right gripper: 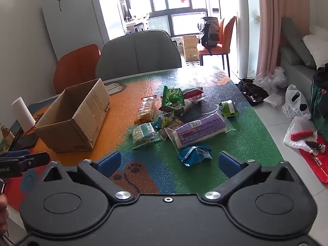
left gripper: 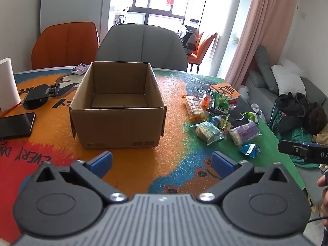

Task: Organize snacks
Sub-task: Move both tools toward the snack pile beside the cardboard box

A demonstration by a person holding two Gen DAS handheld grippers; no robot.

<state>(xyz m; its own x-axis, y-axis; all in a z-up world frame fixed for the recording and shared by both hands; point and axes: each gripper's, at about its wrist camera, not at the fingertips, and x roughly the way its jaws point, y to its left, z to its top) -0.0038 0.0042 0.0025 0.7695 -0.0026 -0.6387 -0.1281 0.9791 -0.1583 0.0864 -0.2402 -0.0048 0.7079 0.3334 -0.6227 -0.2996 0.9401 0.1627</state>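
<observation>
Reading "EVERY DA" in black at its left edge, the colourful desk (left gripper: 131,164) carries one phone (left gripper: 16,125), one open cardboard box (left gripper: 117,104), then a loose snack pile (right gripper: 180,119): roughly ten packets, including a purple-labelled roll (right gripper: 198,131) and a blue bag (right gripper: 193,154). Left tool (left gripper: 162,162) and right tool (right gripper: 170,162) are both spread, holding nothing.

Chairs: an orange chair (left gripper: 65,45) and a grey chair (left gripper: 141,45) stood side by side behind the table.
Table edge: a black phone (left gripper: 16,125) lay flat near a white paper roll (left gripper: 7,84).
Floor: white plastic bags (right gripper: 295,102) sat beside a grey sofa (right gripper: 295,69).
Window: a pink curtain (right gripper: 276,24) hung.
</observation>
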